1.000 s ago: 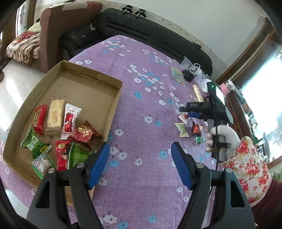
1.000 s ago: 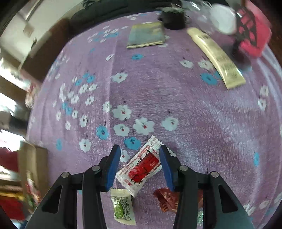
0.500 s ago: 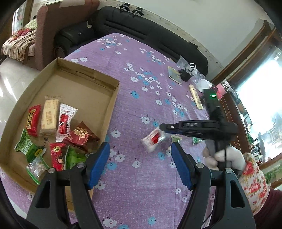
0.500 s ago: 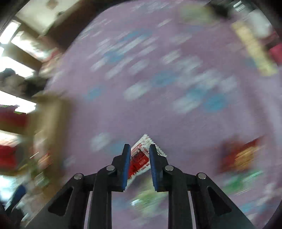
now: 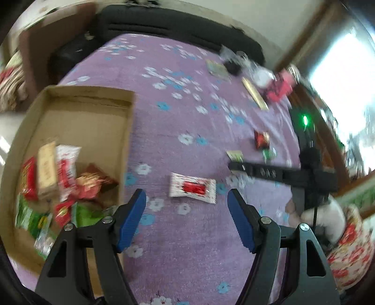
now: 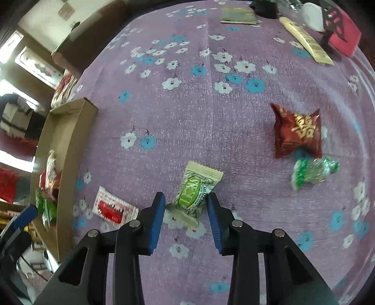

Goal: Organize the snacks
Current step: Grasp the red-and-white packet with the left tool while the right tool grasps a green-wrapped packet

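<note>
A white and red snack packet [image 5: 192, 190] lies flat on the purple cloth just ahead of my open, empty left gripper [image 5: 186, 200]; it also shows in the right wrist view [image 6: 114, 208]. The cardboard tray [image 5: 127, 131] at the left holds several snacks. My right gripper [image 6: 185, 204] is open around the near end of a green and cream candy [image 6: 195, 191], apart from it. A dark red candy [image 6: 296, 131] and a green wrapped candy [image 6: 314, 172] lie to the right. The right gripper also shows in the left wrist view [image 5: 234, 165].
A long yellow packet [image 6: 305, 42], a flat green packet [image 6: 238, 16], a red box [image 6: 344, 37] and a white cup [image 6: 313, 14] sit at the far side of the table. A black sofa [image 5: 178, 23] stands behind the table.
My right gripper carried the white and red packet leftward, let it go on the cloth near the tray, opened, and moved back over the green and cream candy.
</note>
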